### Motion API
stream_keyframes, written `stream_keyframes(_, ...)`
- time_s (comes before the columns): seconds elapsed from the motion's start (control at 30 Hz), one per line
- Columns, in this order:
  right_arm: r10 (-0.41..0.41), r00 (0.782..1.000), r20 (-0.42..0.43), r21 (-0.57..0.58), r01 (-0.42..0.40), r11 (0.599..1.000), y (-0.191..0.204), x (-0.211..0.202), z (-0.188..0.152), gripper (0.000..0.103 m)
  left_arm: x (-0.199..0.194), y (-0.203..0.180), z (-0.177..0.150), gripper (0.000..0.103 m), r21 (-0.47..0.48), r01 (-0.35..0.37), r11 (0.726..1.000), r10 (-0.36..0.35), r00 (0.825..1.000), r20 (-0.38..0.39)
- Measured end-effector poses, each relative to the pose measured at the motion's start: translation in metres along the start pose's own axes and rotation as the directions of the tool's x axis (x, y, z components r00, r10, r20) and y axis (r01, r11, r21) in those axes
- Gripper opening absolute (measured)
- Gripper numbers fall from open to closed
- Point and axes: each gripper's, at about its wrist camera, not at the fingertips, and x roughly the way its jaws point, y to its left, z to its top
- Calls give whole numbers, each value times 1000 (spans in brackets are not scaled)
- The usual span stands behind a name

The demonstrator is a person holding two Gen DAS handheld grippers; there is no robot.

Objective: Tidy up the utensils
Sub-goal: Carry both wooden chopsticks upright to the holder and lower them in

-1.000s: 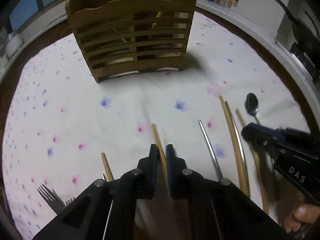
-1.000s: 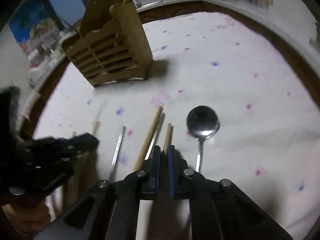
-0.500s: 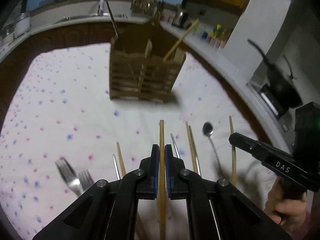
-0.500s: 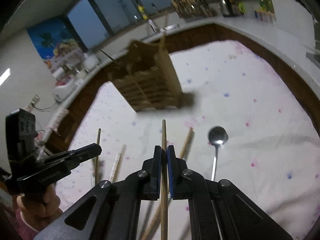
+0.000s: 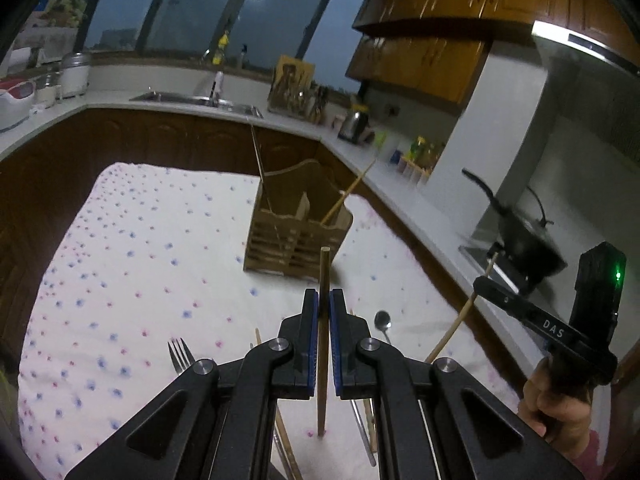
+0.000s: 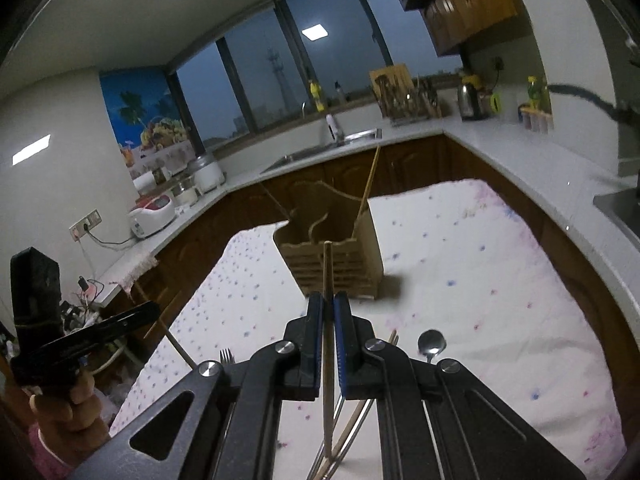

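My left gripper (image 5: 324, 297) is shut on a wooden chopstick (image 5: 324, 268), held above the flowered tablecloth (image 5: 152, 264). Beyond it stands the slatted wooden utensil holder (image 5: 296, 236), with a chopstick and a thin stick leaning in it. My right gripper (image 6: 327, 301) is shut on a second wooden chopstick (image 6: 327, 266), in line with the holder (image 6: 332, 260). Each view catches the other gripper off to the side, with a hand on its grip. On the cloth below lie a spoon (image 5: 382, 320), a fork (image 5: 180, 354) and several long utensils (image 6: 348, 432).
A kitchen counter wraps around the table, with a sink (image 5: 200, 100) at the back and a black pan (image 5: 520, 236) on the stove at the right. A rice cooker (image 6: 152, 216) sits on the counter at the left. The cloth left of the holder is bare.
Both grippers have risen from the cloth, each lifting a chopstick with it. The views have tilted up, and the holder now looks smaller and farther off.
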Motion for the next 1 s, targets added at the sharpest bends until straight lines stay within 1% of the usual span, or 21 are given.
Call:
stream_keyframes(0.23,0,1000,27,7,0,1000,0,-3,4,6,-17,-2,-6,4,-4,-1,1000,1,999,43)
stream_keyframes(0.33,1,999,34,12,-1,1000,-2,-1,6,6,-6,0,-2,4,-8,3,1000,-2,999,51)
stream_keyframes(0.57,5,998,69,27,-6,1000,-7,6,19,6,2,9,9,3,-21,-2,1000,3,997,77)
stream_keyframes(0.73,7,994,106,31,-10,999,-9,15,36,6,9,16,24,3,-33,-5,999,9,994,106)
stream_keyframes(0.87,13,989,149,28,-17,999,-9,24,56,6,17,22,39,3,-35,-5,999,9,991,132)
stream_keyframes(1.0,16,978,206,31,-23,999,-11,34,81,6,26,25,60,3,-30,-8,1000,13,985,173)
